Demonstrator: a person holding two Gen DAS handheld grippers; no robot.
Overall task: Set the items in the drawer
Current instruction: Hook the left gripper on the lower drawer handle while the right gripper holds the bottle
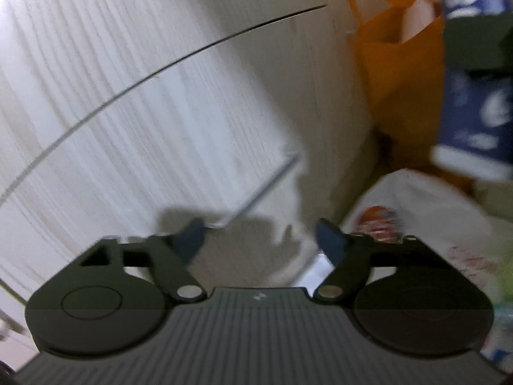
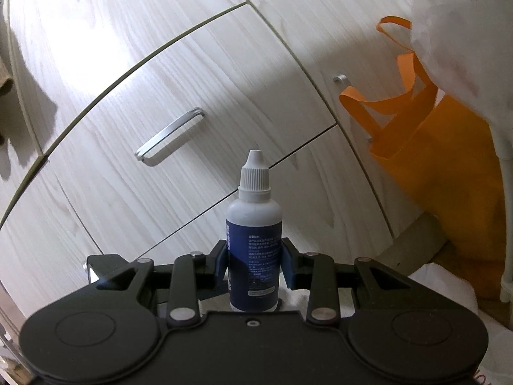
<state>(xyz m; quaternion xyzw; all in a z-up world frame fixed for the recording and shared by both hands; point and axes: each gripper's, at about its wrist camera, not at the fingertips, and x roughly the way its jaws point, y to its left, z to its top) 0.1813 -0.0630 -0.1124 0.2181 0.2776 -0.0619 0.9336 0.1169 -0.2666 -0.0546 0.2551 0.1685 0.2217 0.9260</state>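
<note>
My right gripper (image 2: 255,266) is shut on a white dropper bottle (image 2: 254,224) with a dark blue label and a white ribbed cap, held upright before the pale wood drawer fronts (image 2: 192,73). The nearest drawer is closed and has a silver bar handle (image 2: 169,138). My left gripper (image 1: 259,240) is open and empty, close to a drawer front (image 1: 144,112), with a silver handle (image 1: 256,192) just beyond its left fingertip. The bottle (image 1: 471,80) and the right gripper holding it show blurred at the upper right of the left wrist view.
An orange fabric bag (image 2: 433,147) hangs from a handle (image 2: 340,79) on the right drawers; it also shows in the left wrist view (image 1: 397,64). A white plastic bag (image 1: 416,218) with printed packaging lies at lower right. White plastic (image 2: 455,32) hangs at the top right.
</note>
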